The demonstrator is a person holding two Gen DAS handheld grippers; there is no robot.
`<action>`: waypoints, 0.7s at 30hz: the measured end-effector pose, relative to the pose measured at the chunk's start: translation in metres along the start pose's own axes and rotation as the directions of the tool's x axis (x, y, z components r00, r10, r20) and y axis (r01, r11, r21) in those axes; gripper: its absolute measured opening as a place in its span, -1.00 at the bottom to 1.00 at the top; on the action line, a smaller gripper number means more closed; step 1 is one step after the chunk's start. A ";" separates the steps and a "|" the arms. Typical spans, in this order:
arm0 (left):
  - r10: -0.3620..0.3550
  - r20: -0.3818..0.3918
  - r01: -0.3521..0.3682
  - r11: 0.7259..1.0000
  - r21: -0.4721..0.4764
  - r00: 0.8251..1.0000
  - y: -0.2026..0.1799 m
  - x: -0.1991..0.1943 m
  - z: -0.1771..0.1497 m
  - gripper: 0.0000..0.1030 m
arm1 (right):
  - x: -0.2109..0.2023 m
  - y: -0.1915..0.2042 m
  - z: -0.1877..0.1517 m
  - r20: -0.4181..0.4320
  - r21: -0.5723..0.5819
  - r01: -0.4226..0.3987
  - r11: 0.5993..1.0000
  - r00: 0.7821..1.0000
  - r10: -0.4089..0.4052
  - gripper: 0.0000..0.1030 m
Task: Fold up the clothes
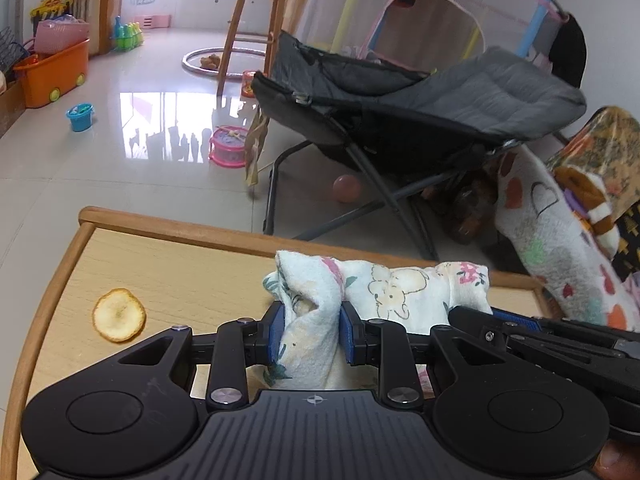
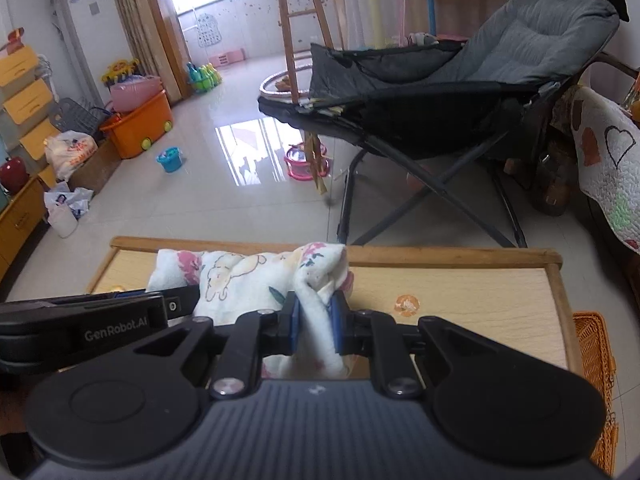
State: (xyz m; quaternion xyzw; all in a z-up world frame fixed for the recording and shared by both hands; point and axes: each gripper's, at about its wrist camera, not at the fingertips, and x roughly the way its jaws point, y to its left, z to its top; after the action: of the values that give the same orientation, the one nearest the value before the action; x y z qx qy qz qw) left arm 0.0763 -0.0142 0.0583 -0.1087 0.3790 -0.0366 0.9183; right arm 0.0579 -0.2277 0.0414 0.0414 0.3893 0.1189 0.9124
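A white garment printed with bears and pink flowers is stretched between my two grippers above a low wooden table. My left gripper is shut on the garment's left end, the cloth bunched between its blue pads. In the right wrist view my right gripper is shut on the garment's right end, with folds pinched between its blue pads. Each gripper shows at the other view's edge: the right gripper's body and the left gripper's body.
A round yellow slice lies on the table at the left. A round orange mark sits on the table top at the right. A grey folding chair stands beyond the table. A wicker basket is beside the table's right edge.
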 end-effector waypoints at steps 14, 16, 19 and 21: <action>-0.019 0.031 0.017 0.997 0.069 0.999 0.010 0.024 -0.006 -0.38 | 0.013 -0.003 -0.011 0.005 -0.012 0.015 1.000 1.000 -0.015 -0.69; -0.016 0.033 0.014 0.997 0.074 0.999 0.009 0.025 -0.008 -0.35 | 0.014 -0.003 -0.011 0.004 -0.011 0.015 1.000 1.000 -0.015 -0.68; 0.007 0.035 -0.008 0.999 0.054 0.999 0.008 0.024 -0.007 -0.27 | 0.013 -0.002 -0.010 0.004 -0.013 0.019 1.000 1.000 -0.019 -0.65; 0.020 0.041 -0.022 0.999 0.034 0.999 0.007 0.022 -0.006 -0.23 | 0.011 -0.003 -0.009 0.029 -0.020 0.024 1.000 0.999 -0.023 -0.60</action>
State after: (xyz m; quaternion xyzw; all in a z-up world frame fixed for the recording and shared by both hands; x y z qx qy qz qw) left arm 0.0875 -0.0119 0.0375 -0.0895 0.3606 -0.0313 0.9279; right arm 0.0592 -0.2280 0.0272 0.0291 0.3755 0.1115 0.9196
